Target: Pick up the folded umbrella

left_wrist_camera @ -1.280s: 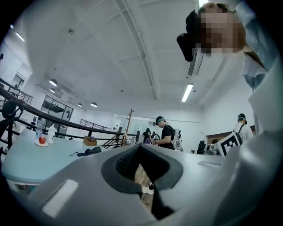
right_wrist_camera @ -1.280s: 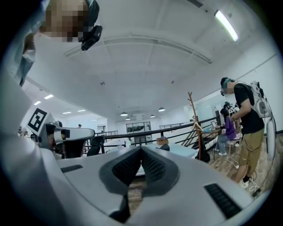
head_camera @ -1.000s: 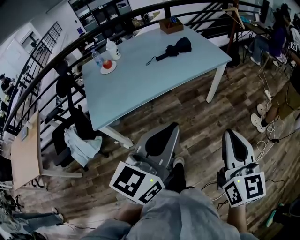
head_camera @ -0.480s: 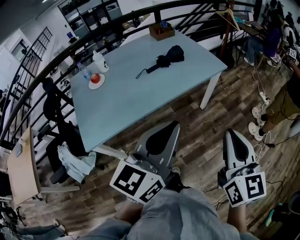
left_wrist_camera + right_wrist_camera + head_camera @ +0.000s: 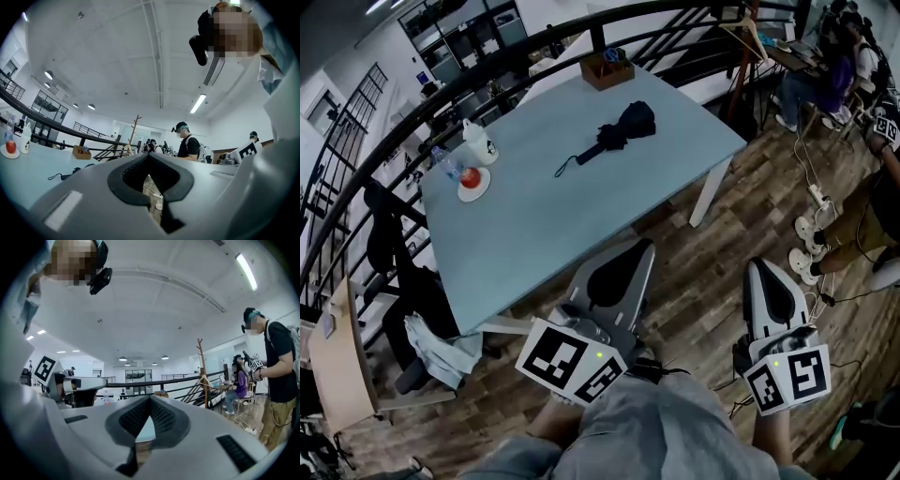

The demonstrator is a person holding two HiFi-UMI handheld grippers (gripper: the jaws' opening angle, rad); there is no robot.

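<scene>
The folded black umbrella (image 5: 614,131) lies on the far half of a light blue table (image 5: 544,225), its strap trailing to the left. In the left gripper view the umbrella (image 5: 75,171) shows small, low at the left. Both grippers are held level over the wooden floor, short of the table's near edge. My left gripper (image 5: 642,246) is shut with nothing in it, its jaw tips (image 5: 149,154) touching. My right gripper (image 5: 761,265) is also shut and empty, its jaws meeting at the tip (image 5: 150,398).
A wooden box (image 5: 607,67) stands at the table's far edge. A plate with a red fruit (image 5: 472,180), a white jug (image 5: 478,142) and a water bottle (image 5: 445,164) sit at its left end. A black railing (image 5: 534,42) curves behind. A chair with cloth (image 5: 431,328) stands left; people (image 5: 853,66) and floor cables (image 5: 820,202) are right.
The table and umbrella have slid left and nearer in the head view as the person walks toward them. Both grippers keep their place in the picture and stay shut.
</scene>
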